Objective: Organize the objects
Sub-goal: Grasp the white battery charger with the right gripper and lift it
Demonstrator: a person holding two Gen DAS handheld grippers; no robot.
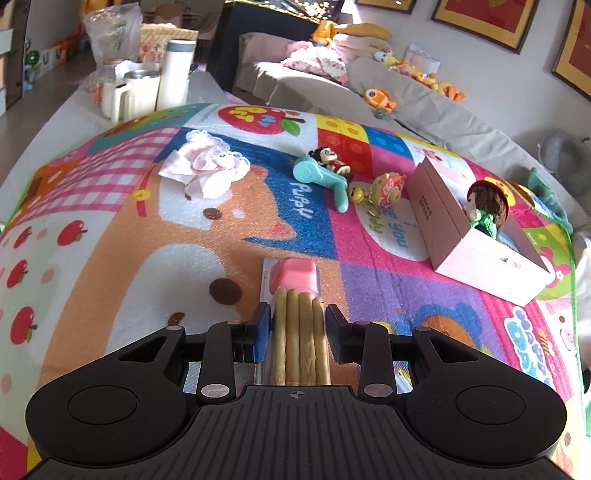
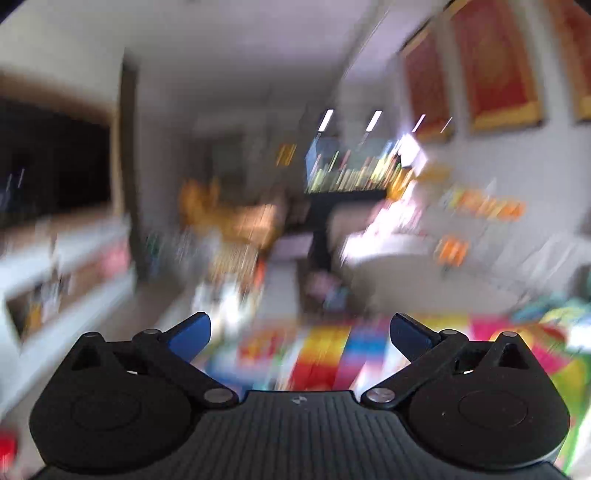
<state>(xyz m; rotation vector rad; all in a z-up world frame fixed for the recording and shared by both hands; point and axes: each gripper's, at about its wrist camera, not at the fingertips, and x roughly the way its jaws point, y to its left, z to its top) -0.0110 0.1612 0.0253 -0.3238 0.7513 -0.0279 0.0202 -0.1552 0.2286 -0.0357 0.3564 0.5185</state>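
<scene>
My left gripper (image 1: 298, 325) is shut on a toy of tan biscuit sticks with pink tips (image 1: 298, 295) and holds it above the colourful play mat (image 1: 147, 236). On the mat lie a pink frilly cloth (image 1: 207, 166), a teal toy with a small figure (image 1: 323, 173), and a keychain charm (image 1: 384, 190). An open pink box (image 1: 476, 236) at the right holds a brown-haired doll (image 1: 487, 206). My right gripper (image 2: 300, 334) is open and empty, raised above the mat; its view is heavily blurred.
A white flask (image 1: 176, 74), a steel mug (image 1: 142, 94) and a plastic bag (image 1: 110, 33) stand on the far left table. A grey sofa (image 1: 424, 99) with plush toys runs along the far right. Framed pictures (image 2: 495, 62) hang on the wall.
</scene>
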